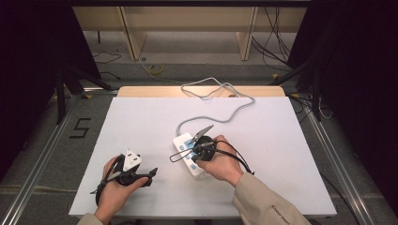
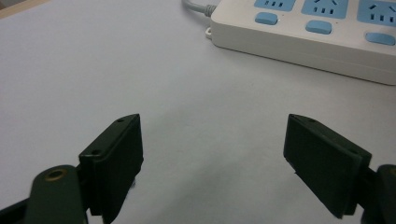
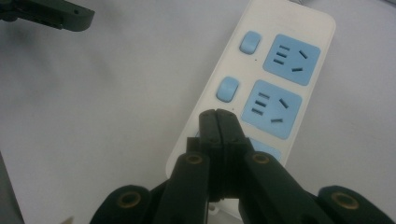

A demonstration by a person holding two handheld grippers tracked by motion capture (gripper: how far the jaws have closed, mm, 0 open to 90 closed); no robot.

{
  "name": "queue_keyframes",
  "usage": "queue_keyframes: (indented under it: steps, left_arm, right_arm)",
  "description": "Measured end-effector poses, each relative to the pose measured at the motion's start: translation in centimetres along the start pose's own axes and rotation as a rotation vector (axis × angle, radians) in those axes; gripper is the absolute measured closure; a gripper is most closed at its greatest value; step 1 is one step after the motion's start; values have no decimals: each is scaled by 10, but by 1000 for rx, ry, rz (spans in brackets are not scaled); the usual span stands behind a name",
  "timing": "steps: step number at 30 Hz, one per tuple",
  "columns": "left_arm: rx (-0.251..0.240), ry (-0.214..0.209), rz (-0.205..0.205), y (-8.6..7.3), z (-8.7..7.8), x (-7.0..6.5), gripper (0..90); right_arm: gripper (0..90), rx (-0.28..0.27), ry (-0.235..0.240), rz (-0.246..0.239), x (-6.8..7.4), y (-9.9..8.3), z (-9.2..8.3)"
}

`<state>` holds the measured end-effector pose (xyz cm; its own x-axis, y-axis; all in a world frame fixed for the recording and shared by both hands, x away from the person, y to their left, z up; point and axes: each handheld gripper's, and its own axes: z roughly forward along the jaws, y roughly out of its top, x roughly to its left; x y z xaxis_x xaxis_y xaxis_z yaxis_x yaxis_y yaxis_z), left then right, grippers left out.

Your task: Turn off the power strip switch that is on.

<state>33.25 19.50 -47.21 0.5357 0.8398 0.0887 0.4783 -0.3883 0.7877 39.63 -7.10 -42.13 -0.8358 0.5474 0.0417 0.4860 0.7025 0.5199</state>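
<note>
A white power strip (image 1: 183, 143) with blue sockets and blue switches lies on the white table (image 1: 141, 122), right of the middle. My right gripper (image 1: 194, 157) points down at it, jaws shut with nothing between them. In the right gripper view its tips (image 3: 217, 115) sit over the power strip (image 3: 299, 23) just below a blue switch (image 3: 228, 88); whether they touch it I cannot tell. My left gripper (image 1: 151, 175) rests low at the front left, open and empty. The left gripper view has its wide-apart jaws (image 2: 215, 120) facing the strip (image 2: 299, 46) across bare table.
The strip's grey cable (image 1: 220, 101) curls back over the table's far edge. Black frames and loose cables stand on the floor around the table, with a "5" mark (image 1: 80, 127) at the left. One jaw of the left gripper (image 3: 51, 14) shows in the right gripper view.
</note>
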Motion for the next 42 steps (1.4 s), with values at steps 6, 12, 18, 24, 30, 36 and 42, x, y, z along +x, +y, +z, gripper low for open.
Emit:
queue_keyframes:
  steps: [6, 12, 18, 24, 30, 36, 42]
  left_arm:
    - [0, 0, 0, 0, 0, 0, 196]
    - [0, 0, 0, 0, 0, 0, 196]
    - [-1, 0, 1, 0, 0, 0, 196]
    - [-1, -1, 1, 0, 0, 0, 196]
    - [-1, -1, 0, 0, 0, 0, 196]
    - [-1, -1, 0, 0, 0, 0, 196]
    - [-2, 0, 3, 1, 0, 0, 196]
  right_arm:
    - [900, 11, -1, 2, 1, 2, 2]
    - [900, 16, 5, 0, 2, 3, 4]
    - [900, 21, 4, 7, 3, 4, 6]
    - [900, 23, 5, 5, 4, 5, 7]
    - [900, 29, 7, 4, 5, 6, 9]
    - [900, 40, 9, 10, 6, 6, 11]
    - [900, 47, 8, 9, 5, 6, 13]
